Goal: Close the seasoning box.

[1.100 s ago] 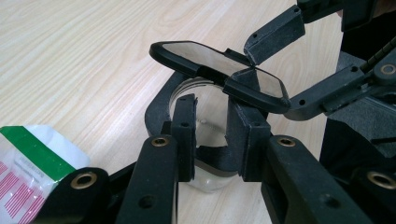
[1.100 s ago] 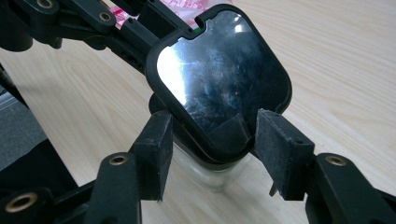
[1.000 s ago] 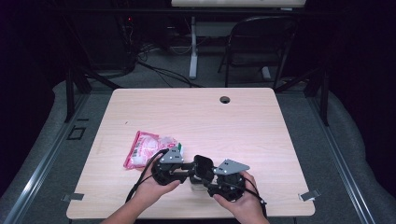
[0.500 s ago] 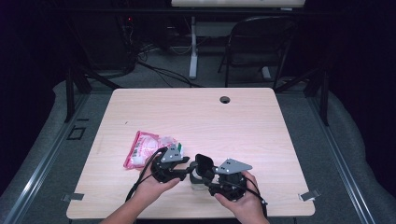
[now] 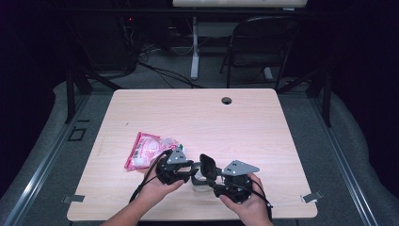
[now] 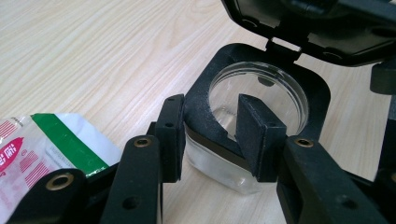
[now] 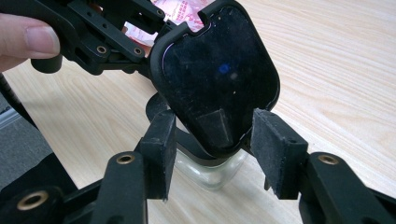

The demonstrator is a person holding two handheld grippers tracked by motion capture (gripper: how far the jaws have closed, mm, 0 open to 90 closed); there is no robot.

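A small clear glass jar (image 5: 200,182) with a black collar (image 6: 201,107) stands near the table's front edge, its black flip lid (image 5: 207,165) swung upright. My left gripper (image 6: 212,140) straddles the collar's near wall, one pad outside and one inside the mouth. Its jaws have just been closing and grip that wall. My right gripper (image 7: 212,149) has the raised lid (image 7: 215,70) between its pads, which flank it closely. Its jaws have just been closing a little, and a sliver of gap shows at the right pad. The jar's glass base (image 7: 210,175) shows below the lid.
A pink and white printed packet (image 5: 148,149) lies on the wooden table (image 5: 244,122) just left of the left gripper (image 5: 176,165); its green-edged corner (image 6: 70,140) is beside the left jaw. A cable hole (image 5: 227,100) sits at the far edge. A chair (image 5: 263,42) stands beyond.
The left gripper has shifted slightly at the jar's left side. The right hand, the jar and the upright lid stand as before.
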